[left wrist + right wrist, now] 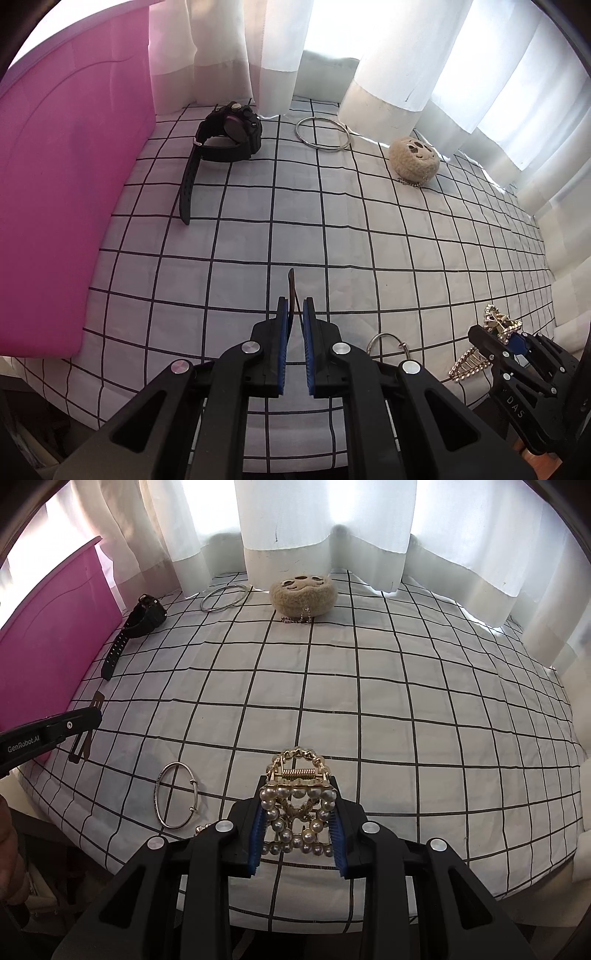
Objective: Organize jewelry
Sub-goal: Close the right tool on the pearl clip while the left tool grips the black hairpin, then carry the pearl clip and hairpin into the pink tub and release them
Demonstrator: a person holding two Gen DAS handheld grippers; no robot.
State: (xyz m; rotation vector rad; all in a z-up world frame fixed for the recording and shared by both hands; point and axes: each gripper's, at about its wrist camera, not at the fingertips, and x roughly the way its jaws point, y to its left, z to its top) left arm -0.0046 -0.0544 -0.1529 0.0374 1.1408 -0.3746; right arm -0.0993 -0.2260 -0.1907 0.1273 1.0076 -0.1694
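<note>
Right wrist view, items listed left to right from the pink bin (55, 635). Bin: at the cloth's left edge, interior hidden. Black watch (142, 622): just beside the bin, strap trailing. Left gripper (295, 314): near the bin, jaws pressed together on a thin brown flat clip (86, 731). Silver bangle (177, 795): further right, lying on the checked cloth (406, 720). Right gripper (297, 825): well right of the bin, pinching a pearl hair claw (295, 812). Wire hoop (223, 598) and plush charm (303, 594): far from the bin, by the curtain (288, 524).
</note>
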